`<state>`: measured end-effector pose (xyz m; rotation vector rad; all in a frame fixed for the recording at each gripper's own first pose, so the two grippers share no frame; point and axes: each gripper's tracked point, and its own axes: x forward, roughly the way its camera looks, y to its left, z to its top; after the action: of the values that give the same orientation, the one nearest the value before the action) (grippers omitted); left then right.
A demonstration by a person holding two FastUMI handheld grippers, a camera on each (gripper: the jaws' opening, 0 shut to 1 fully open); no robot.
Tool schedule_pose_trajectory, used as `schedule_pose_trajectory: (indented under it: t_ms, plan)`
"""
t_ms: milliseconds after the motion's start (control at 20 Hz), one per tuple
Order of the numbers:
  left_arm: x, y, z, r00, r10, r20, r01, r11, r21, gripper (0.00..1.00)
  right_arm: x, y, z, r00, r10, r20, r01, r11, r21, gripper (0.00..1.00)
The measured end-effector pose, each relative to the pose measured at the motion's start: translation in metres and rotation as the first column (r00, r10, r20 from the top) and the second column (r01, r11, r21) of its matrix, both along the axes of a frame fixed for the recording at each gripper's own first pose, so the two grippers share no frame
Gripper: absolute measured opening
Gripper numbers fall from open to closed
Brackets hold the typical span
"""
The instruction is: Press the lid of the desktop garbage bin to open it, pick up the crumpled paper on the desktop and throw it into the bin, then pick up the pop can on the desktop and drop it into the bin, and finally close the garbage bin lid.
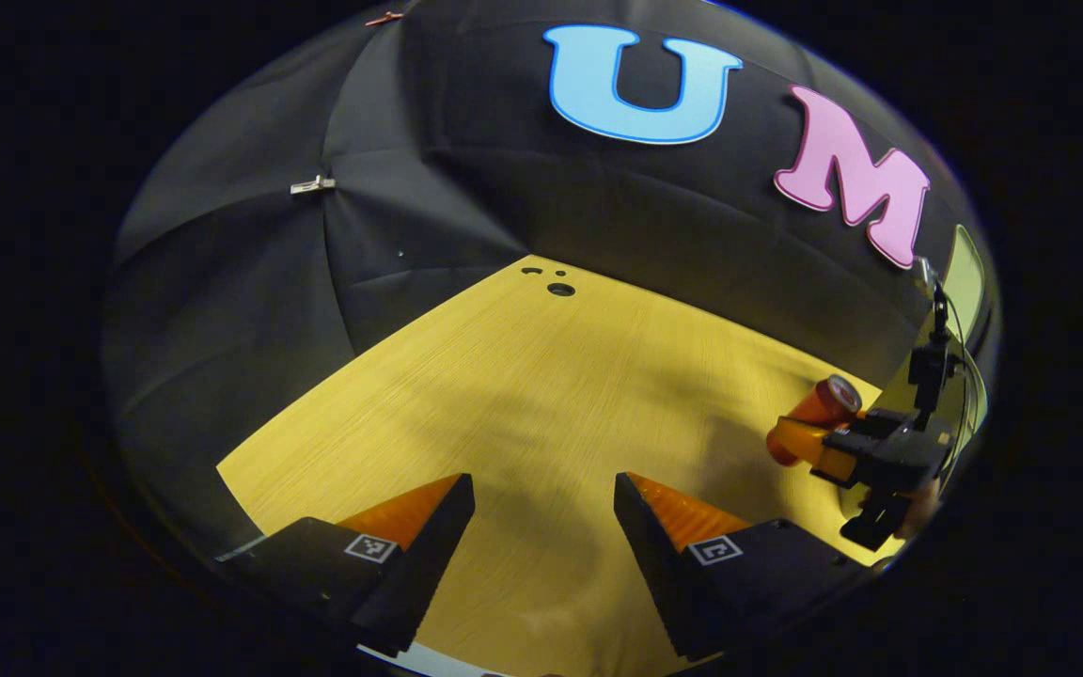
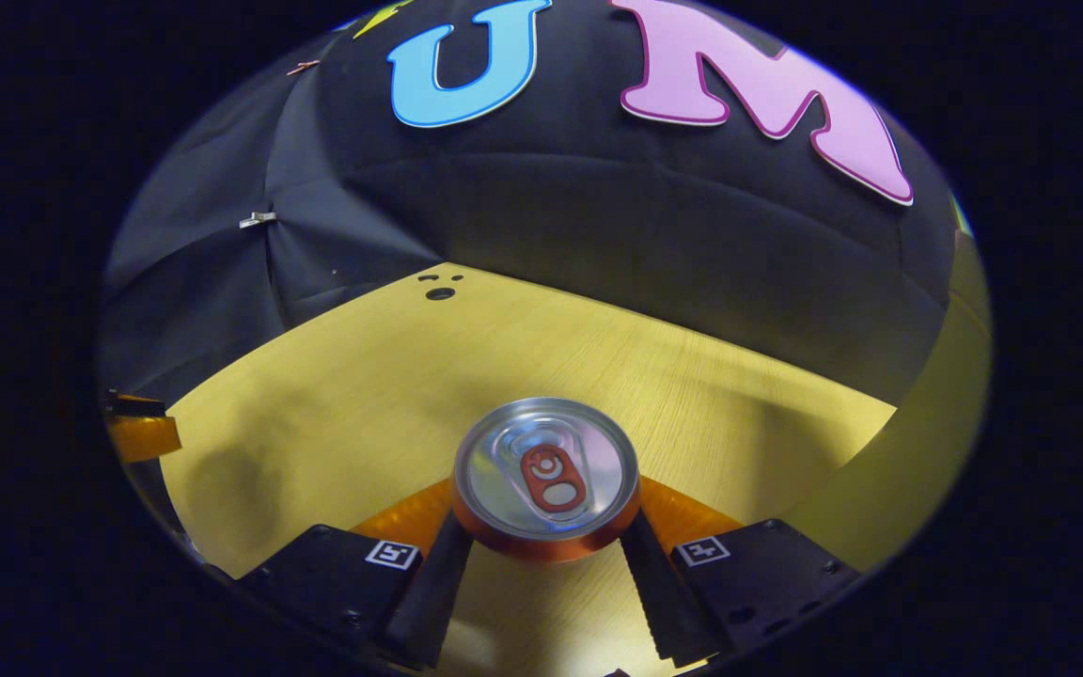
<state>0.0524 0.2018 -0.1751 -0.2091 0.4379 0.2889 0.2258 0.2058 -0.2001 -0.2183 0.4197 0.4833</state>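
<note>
I've got the right hand-held gripper [image 2: 546,555] clamped on the pop can [image 2: 546,475] above the bench [image 2: 335,376]; left hand-held gripper [image 1: 543,527] spread wide, w/ nothing between its fingers.

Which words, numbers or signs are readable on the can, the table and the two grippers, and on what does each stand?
Pop can: nothing is readable; any print on its top is too small.
Square markers on the left gripper: black-and-white patterns, no letters or numbers.
Markers on the right gripper: the same.
Table: no text.
</note>
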Motion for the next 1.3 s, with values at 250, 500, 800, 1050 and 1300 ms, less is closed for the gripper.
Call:
schedule_pose_trajectory:
  t_ms: [250, 500, 800, 1050, 1300]
  plan:
    - [-0.001, -0.022, 0.008, 0.999, -0.042, 0.012, 0.042, 0.999, 0.000, 0.96, -0.023, -0.008, 0.043, 1.000, 0.005, 0.021, -0.005, 0.999, 0.038, 0.83]
    - [-0.002, -0.037, 0.023, 0.996, -0.086, 0.024, 0.086, 0.996, 0.011, 0.96, -0.039, -0.017, 0.088, 0.997, 0.020, 0.069, -0.023, 0.999, 0.039, 0.83]
    - [-0.003, -0.055, 0.043, 0.989, -0.142, 0.047, 0.139, 0.989, 0.047, 0.96, -0.045, -0.031, 0.154, 0.985, 0.026, 0.168, -0.035, 0.998, 0.049, 0.83]
    - [-0.003, -0.068, 0.052, 0.986, -0.156, 0.054, 0.153, 0.986, 0.064, 0.96, -0.054, -0.054, 0.202, 0.967, 0.005, 0.255, -0.017, 0.999, 0.046, 0.83]
    - [-0.003, -0.081, 0.055, 0.983, -0.176, 0.059, 0.171, 0.981, 0.089, 0.96, -0.062, -0.079, 0.249, 0.948, -0.022, 0.317, 0.000, 0.998, 0.066, 0.83]
